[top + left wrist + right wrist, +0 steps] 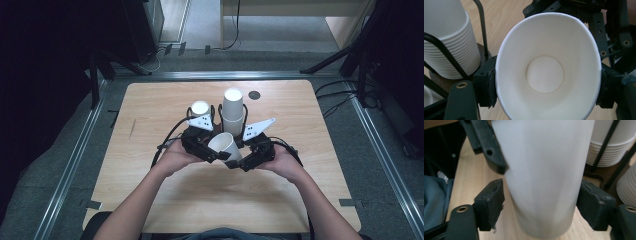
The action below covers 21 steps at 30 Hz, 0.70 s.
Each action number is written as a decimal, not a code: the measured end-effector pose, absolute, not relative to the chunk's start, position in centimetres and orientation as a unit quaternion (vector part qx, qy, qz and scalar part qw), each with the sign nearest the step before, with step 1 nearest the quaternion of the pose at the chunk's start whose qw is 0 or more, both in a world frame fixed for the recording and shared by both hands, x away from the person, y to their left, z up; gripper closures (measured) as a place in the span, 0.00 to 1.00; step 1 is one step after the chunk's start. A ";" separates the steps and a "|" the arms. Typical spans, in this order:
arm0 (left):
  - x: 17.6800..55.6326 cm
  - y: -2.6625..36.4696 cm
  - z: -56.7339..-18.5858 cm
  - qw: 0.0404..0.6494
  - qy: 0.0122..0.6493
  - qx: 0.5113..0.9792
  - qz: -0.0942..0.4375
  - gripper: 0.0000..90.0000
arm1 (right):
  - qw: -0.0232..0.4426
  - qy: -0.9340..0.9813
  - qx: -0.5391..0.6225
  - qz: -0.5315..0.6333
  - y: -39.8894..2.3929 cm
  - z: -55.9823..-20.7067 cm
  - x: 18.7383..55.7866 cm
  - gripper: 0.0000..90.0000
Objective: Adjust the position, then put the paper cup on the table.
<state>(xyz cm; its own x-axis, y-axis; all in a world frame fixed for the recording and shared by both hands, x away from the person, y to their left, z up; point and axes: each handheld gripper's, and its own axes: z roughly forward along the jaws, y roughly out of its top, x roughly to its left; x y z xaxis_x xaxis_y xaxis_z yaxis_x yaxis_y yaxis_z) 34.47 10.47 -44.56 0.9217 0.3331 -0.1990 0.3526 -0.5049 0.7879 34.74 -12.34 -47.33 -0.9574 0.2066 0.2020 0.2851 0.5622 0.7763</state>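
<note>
A white paper cup hangs tilted over the middle of the table, its mouth toward the person. My left gripper is shut on it near the rim. In the left gripper view the cup's mouth is squeezed into an oval between the two pads, and my left gripper holds it. My right gripper comes in from the right. In the right gripper view the cup's side stands between the jaws of my right gripper, which is open, with a narrow gap at its left pad.
Behind the hands a black wire holder carries a tall stack of white cups and a shorter stack. A dark round spot marks the wooden table at the back. Metal rails run along the table's sides.
</note>
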 end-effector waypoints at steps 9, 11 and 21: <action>34.7 10.9 -44.2 0.444 0.202 0.873 -0.013 0.26 | 0.018 -0.889 -0.150 -0.432 -13.0 -47.3 34.6 0.25; 34.7 11.0 -44.1 0.445 0.204 0.872 -0.013 0.26 | 0.018 -0.889 -0.153 -0.431 -13.0 -47.2 34.6 0.25; 34.8 11.4 -43.7 0.416 0.203 0.886 -0.004 0.26 | 0.012 -0.897 -0.157 -0.413 -13.4 -47.0 34.2 0.25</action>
